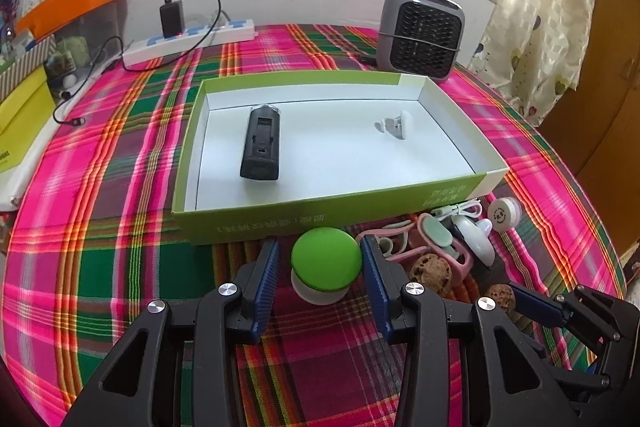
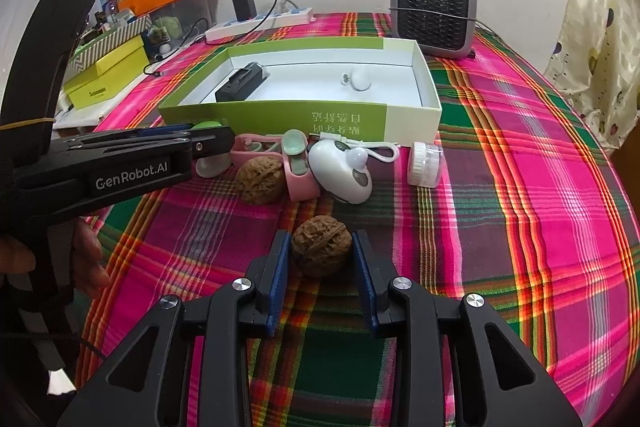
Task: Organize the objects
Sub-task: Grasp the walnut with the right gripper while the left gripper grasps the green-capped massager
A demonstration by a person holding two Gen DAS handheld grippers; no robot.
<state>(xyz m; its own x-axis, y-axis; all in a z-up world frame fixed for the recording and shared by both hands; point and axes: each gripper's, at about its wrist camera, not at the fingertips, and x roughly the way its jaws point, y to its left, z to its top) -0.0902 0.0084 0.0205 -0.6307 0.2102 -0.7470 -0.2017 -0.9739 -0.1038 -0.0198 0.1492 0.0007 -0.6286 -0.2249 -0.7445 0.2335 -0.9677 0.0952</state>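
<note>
Green box (image 1: 320,215): holds black device (image 1: 261,143), small white item (image 1: 394,125). Left gripper (image 1: 320,267) open around green-capped jar (image 1: 326,261); right gripper (image 2: 320,255) clamps walnut (image 2: 321,247).

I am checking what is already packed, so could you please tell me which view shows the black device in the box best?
The left wrist view: it looks down into the green box, showing the black device whole on the white floor. In the right wrist view the device sits farther off, with its lower part hidden behind the box's near wall.

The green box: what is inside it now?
Inside the green box lie a black device and a small white item. From the right wrist view, the front wall hides part of the floor.
</note>
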